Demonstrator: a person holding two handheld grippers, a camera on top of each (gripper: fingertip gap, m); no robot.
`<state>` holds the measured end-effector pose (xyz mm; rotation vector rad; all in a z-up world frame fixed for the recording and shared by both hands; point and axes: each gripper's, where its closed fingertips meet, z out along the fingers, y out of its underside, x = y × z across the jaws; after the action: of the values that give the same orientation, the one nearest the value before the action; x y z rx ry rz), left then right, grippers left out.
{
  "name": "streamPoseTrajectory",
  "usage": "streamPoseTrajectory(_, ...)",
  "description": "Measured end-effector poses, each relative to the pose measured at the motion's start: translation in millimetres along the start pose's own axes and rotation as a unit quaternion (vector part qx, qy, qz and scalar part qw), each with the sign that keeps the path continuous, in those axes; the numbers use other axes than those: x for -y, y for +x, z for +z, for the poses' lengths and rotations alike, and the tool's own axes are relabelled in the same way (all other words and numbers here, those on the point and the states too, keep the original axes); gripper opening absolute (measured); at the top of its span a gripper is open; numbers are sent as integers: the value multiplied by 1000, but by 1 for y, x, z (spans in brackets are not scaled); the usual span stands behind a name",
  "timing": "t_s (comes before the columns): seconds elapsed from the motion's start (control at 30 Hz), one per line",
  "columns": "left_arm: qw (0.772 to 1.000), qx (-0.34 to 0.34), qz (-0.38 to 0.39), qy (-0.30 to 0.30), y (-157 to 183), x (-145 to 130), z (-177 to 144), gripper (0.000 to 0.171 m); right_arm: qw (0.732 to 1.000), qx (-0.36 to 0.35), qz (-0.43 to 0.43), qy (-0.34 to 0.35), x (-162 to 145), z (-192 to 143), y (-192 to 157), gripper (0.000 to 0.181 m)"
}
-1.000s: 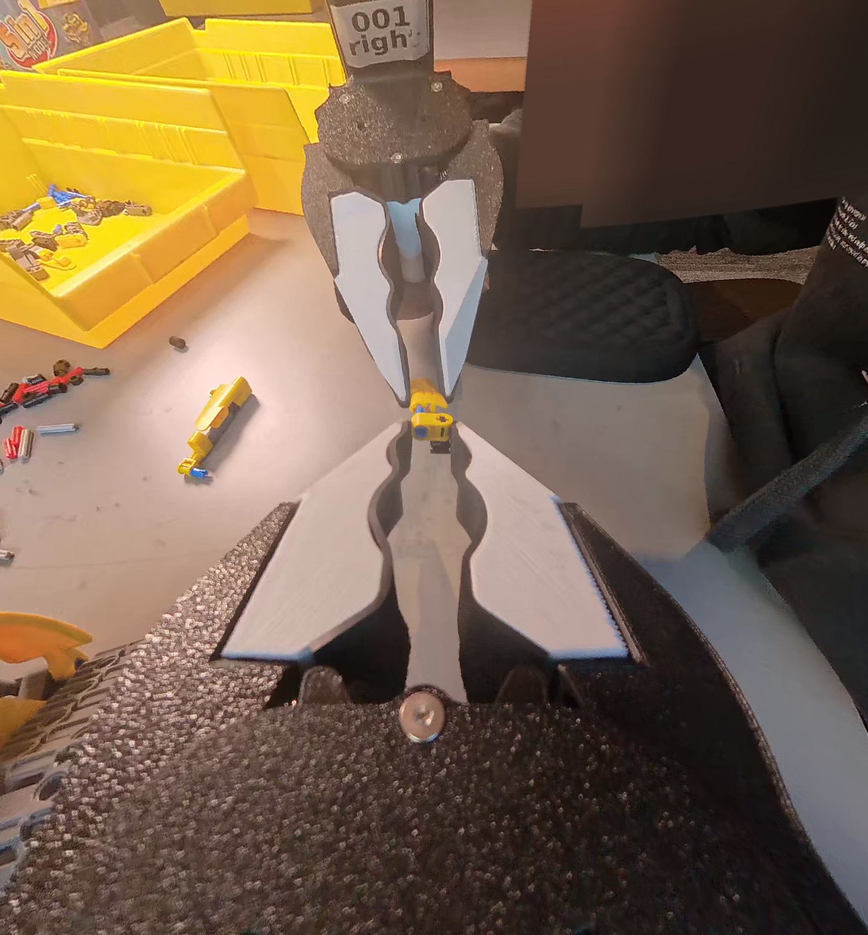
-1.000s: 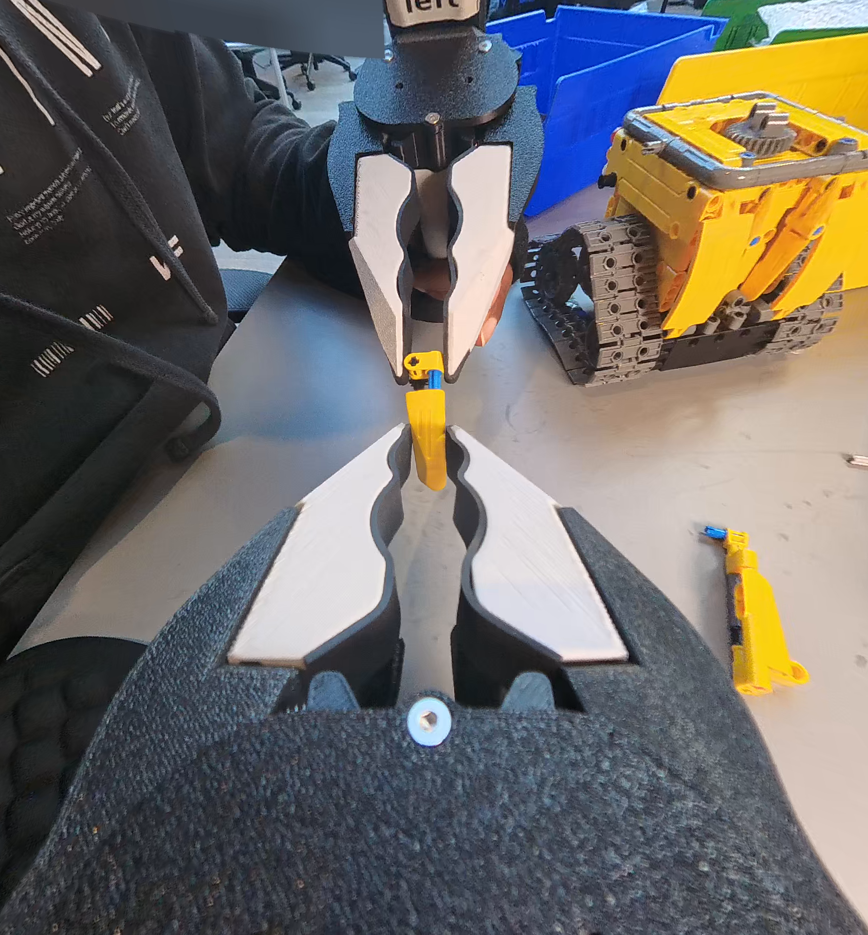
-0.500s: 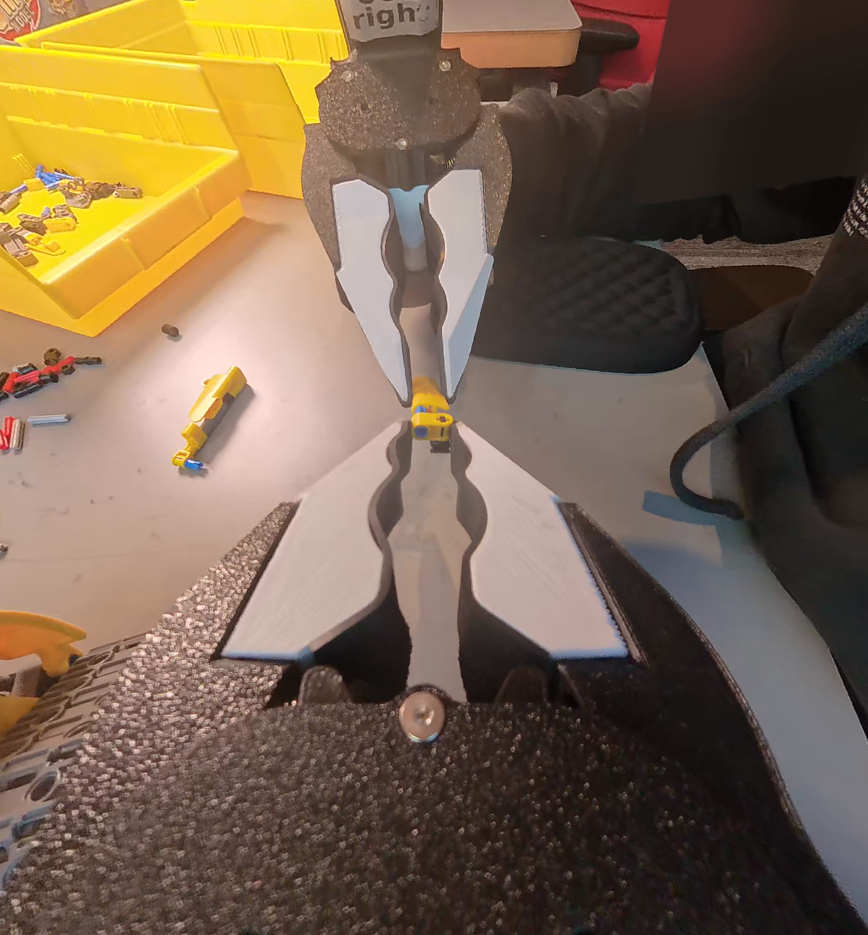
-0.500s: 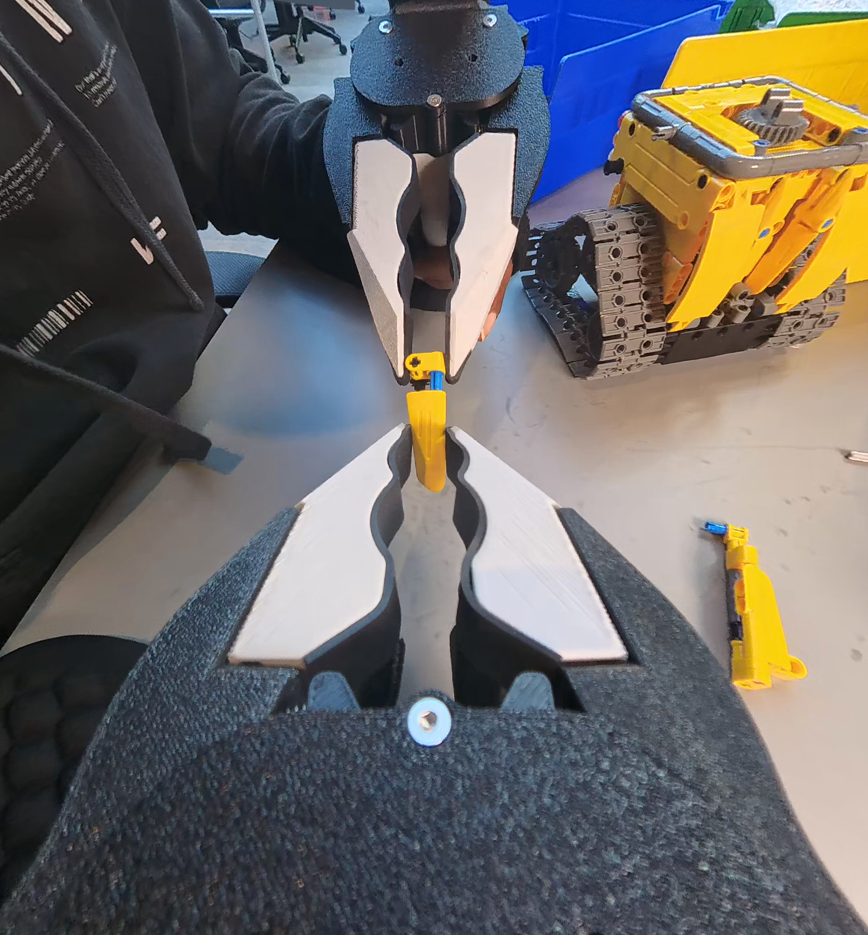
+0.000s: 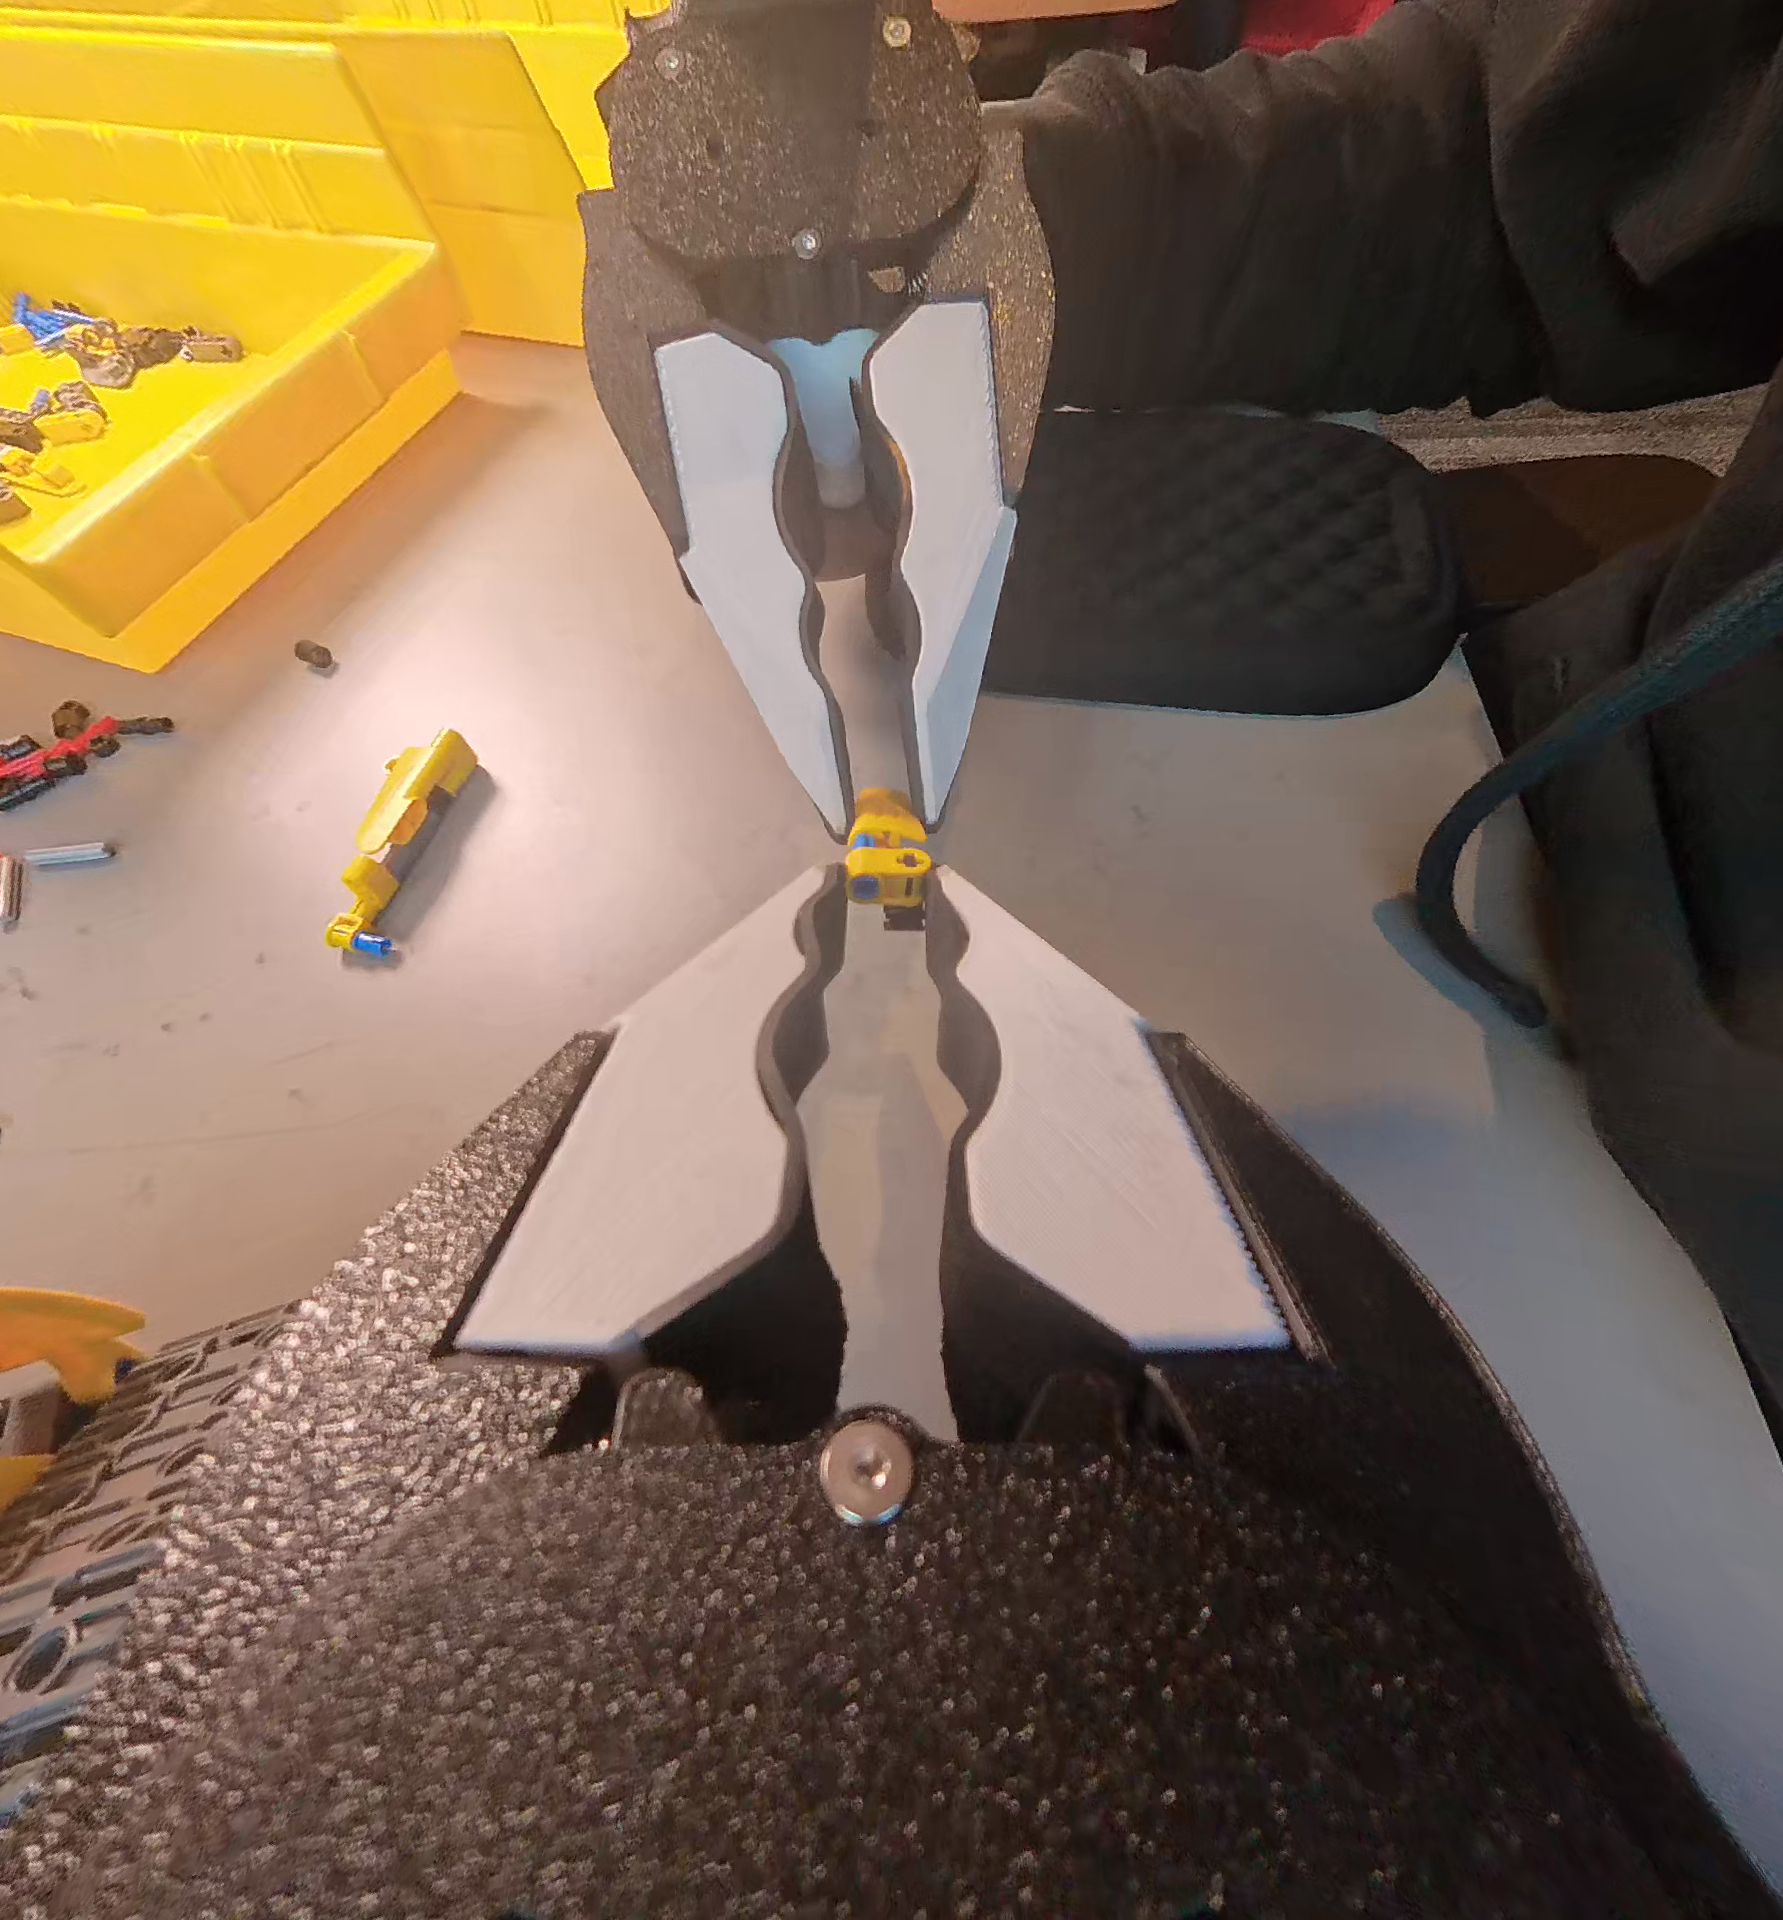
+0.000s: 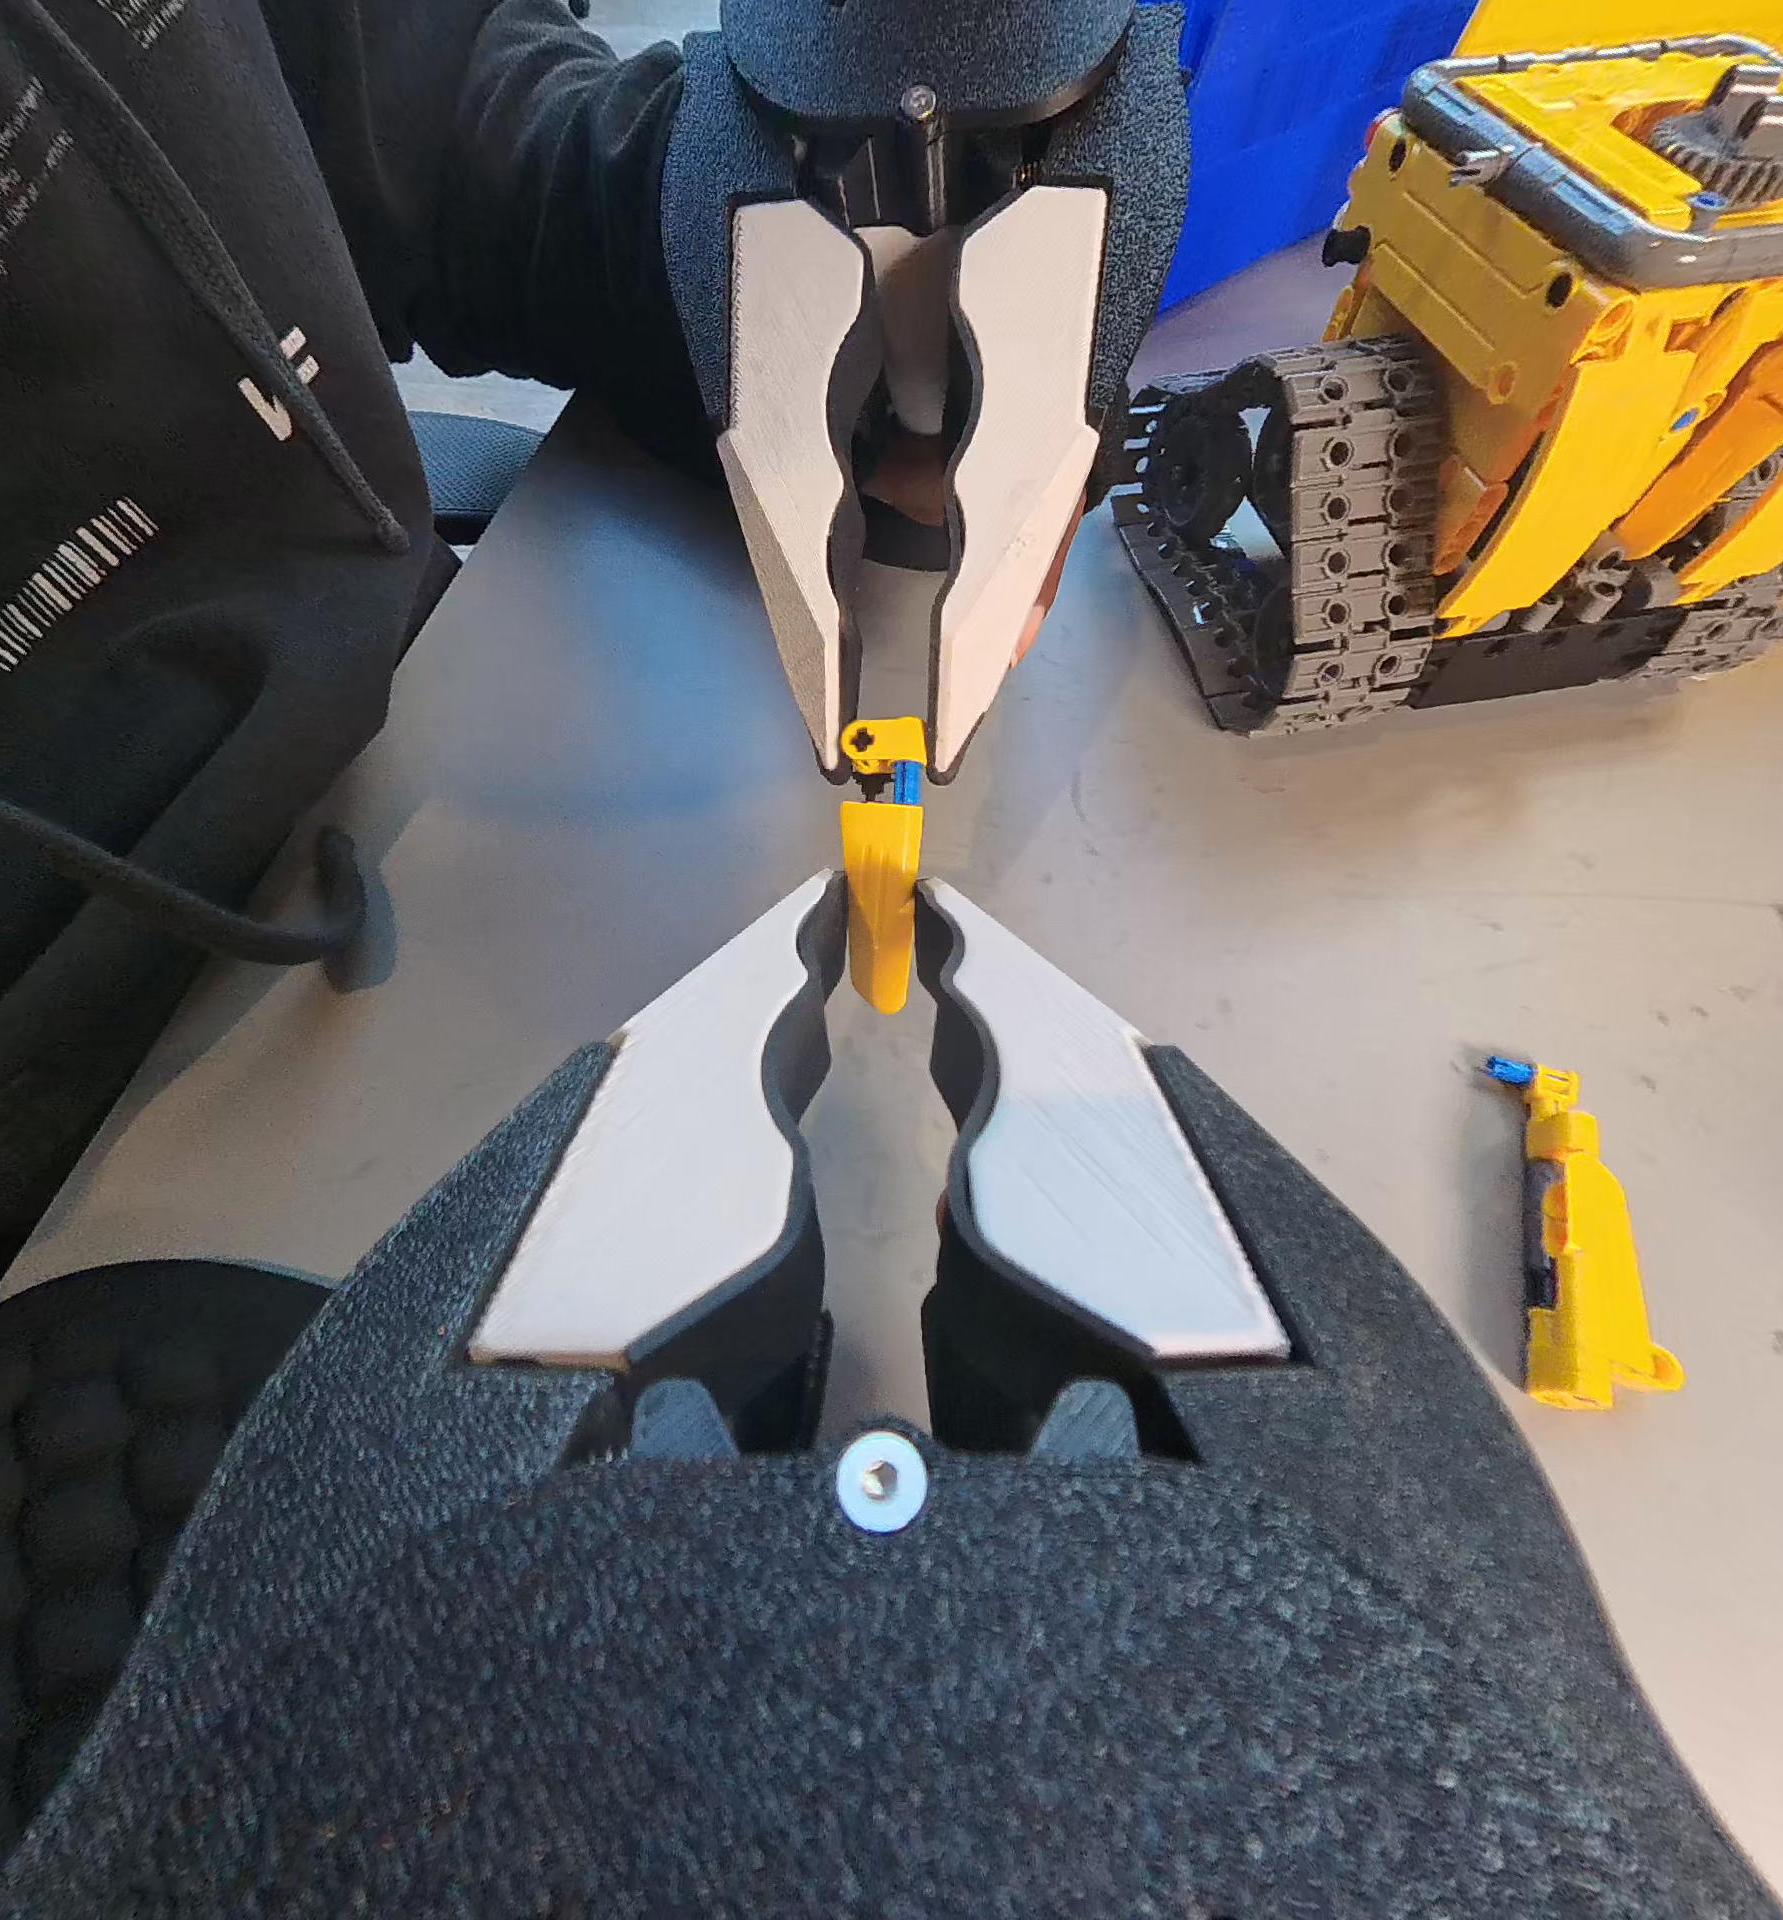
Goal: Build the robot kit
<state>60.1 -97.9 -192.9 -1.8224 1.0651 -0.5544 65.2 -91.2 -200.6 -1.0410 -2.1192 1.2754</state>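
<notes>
On my far left in the left wrist view sits a yellow bin (image 5: 191,436) with a scatter of small dark and blue parts in it, and below it on the grey table (image 5: 243,1039) lie loose red and black pins (image 5: 25,764) and a few short grey rods. Further right a second yellow arm piece (image 5: 404,831) lies flat on the table on its own, well apart from my tools. In the middle, my left gripper (image 5: 882,883) has its fingers drawn in around the small yellow connector (image 5: 887,868) with the blue pin through it, pinching that end. Facing it tip to tip, my right gripper (image 6: 876,894) is pressed onto the yellow curved piece (image 6: 876,904), whose rounded end reaches back between my fingers. The two pieces line up end to end above the table, with the blue pin (image 6: 906,779) showing between them; I cannot tell whether they are fully seated together. To the right in the right wrist view stands a yellow tracked toy vehicle (image 6: 1510,416) with grey treads, a blue bin (image 6: 1271,135) behind it, and the same spare arm piece lies near the right edge. A person's black sleeve (image 5: 1334,229) reaches in behind the right gripper.
</notes>
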Motion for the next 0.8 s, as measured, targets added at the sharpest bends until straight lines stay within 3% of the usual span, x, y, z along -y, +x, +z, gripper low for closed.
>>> streamPoseTrajectory(0.8, 999, -9, -6, -35, 2, -11, 4, 14, 999, -6, -18, -37, -10, 8, 0, 11)
